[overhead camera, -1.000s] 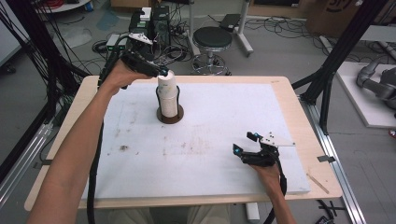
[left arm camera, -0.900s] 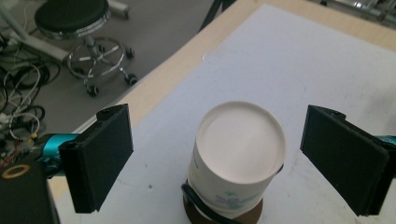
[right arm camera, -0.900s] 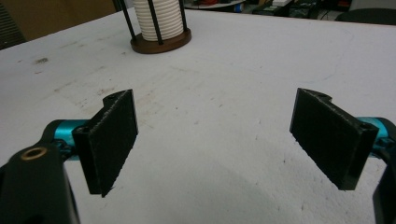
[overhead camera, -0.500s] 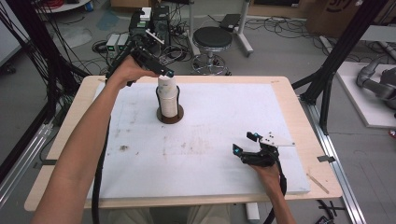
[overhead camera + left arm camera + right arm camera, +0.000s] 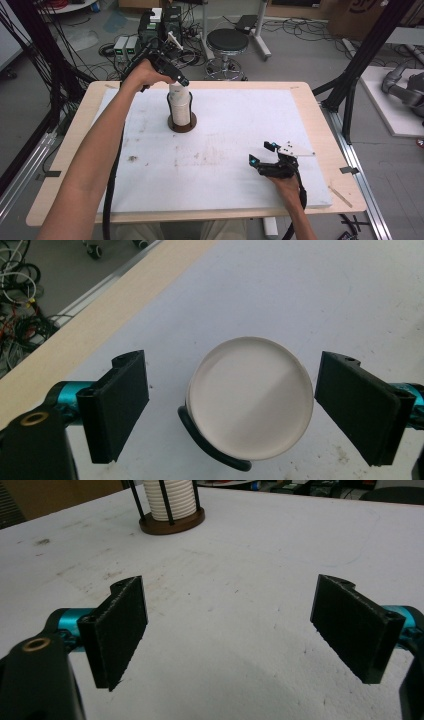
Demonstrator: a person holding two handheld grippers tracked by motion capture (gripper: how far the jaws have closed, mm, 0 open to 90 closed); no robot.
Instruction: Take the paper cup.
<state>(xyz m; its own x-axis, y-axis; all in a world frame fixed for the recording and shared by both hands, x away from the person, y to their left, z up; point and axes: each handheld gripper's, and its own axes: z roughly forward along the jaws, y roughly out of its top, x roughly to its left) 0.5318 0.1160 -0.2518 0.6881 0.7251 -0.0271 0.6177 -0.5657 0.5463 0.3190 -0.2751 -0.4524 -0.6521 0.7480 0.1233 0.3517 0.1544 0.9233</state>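
Left gripper (image 5: 230, 405) above white stack (image 5: 250, 397) in rack (image 5: 181, 122), jaws spread, empty. Judgement: centre over top disc, lower straight, pinch rim evenly. Right gripper (image 5: 266, 156) released, resting on table (image 5: 310, 105).

Left arm stretched far forward, left gripper (image 5: 176, 77) held high, pointing down, jaws spread wide. Right gripper (image 5: 265, 154) low near right side, hand (image 5: 286, 184) behind it, jaws wide apart too, aimed forward-left.
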